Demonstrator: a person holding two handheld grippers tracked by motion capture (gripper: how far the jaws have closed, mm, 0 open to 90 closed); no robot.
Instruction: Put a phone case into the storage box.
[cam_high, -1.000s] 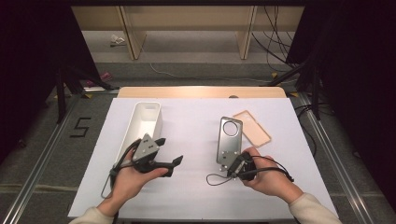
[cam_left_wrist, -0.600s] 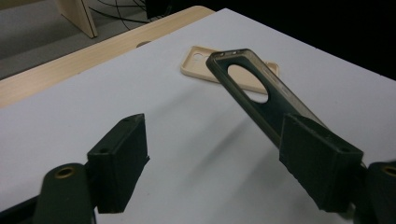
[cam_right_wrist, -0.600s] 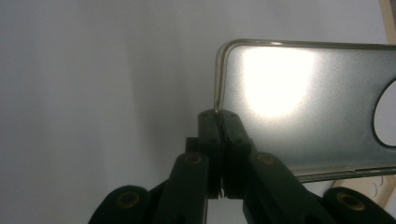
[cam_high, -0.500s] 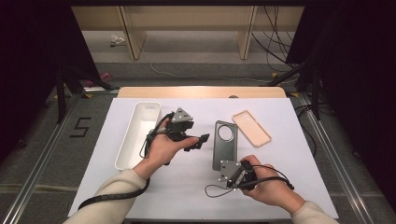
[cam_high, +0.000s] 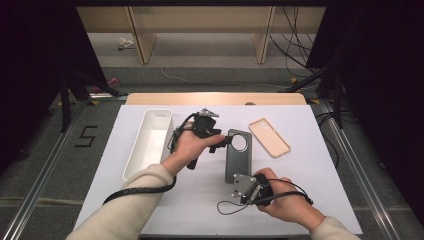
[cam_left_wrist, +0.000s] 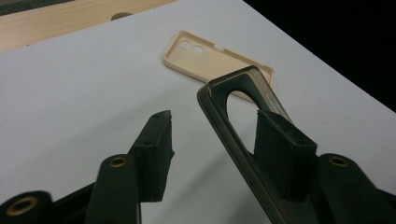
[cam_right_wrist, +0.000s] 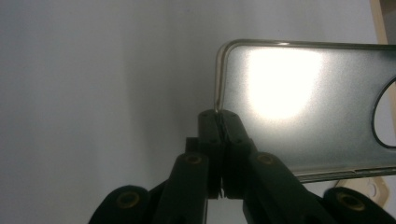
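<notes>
Right tool (cam_high: 246, 186) pinches the near edge of the smoky translucent grey phone case (cam_high: 236, 159), mid-counter, steadying it, so the left tool (cam_high: 223, 142), jaws just closing but not yet pressing, can straddle its far left rim by the camera hole; beige phone case (cam_high: 269, 137) lies far right.

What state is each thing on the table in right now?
Grey phone case: near edge pinched, far end lifted.
Beige phone case: lying flat, untouched.
White tray: empty.
Left hand-held gripper: closing around grey case's rim.
Right hand-held gripper: shut on grey case's edge.
</notes>
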